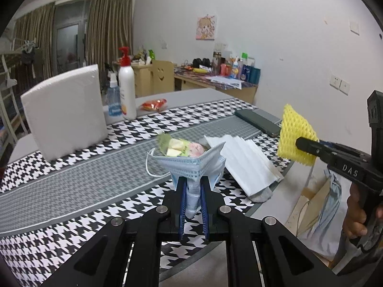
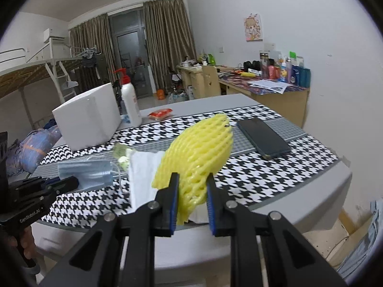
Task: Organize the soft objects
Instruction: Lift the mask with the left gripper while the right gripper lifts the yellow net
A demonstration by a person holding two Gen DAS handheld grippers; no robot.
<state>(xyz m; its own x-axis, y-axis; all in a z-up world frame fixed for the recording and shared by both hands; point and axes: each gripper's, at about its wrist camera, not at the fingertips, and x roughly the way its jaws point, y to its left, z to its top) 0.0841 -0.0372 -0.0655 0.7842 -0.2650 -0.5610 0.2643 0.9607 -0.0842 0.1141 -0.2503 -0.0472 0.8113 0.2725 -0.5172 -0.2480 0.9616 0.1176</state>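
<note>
Left claw (image 1: 193,186) clamped tight on blue face mask (image 1: 191,165), mask folded up between the blue pads, lifted off the surface, ear loop dangling at left. Same mask seen in right wrist view (image 2: 86,173), left claw body (image 2: 36,196) at the left edge. Right claw (image 2: 191,191) closed on yellow foam net (image 2: 198,153), fingers pinching its near end, net squashed and sticking up and away, held above the near edge of the surface. In left wrist view, net (image 1: 295,138) at the right with right claw (image 1: 308,147) gripping it, hand (image 1: 356,212) on the handle below. Just behind the mask: small green snack packet (image 1: 178,147), lying on the cloth. Right of that: stack of white folded masks (image 1: 249,165), flat, overhanging the near right edge of the surface (image 2: 311,191). Houndstooth cloth (image 1: 71,191) with grey centre strip across the surface. Dark phone (image 2: 263,138) flat at far right on the cloth. White foam block (image 1: 64,110) upright at far left. White pump bottle (image 1: 126,88) with red top behind it, blue spray bottle (image 1: 112,98) just beside. Red snack bag (image 1: 154,105) on the far part of the surface.
</note>
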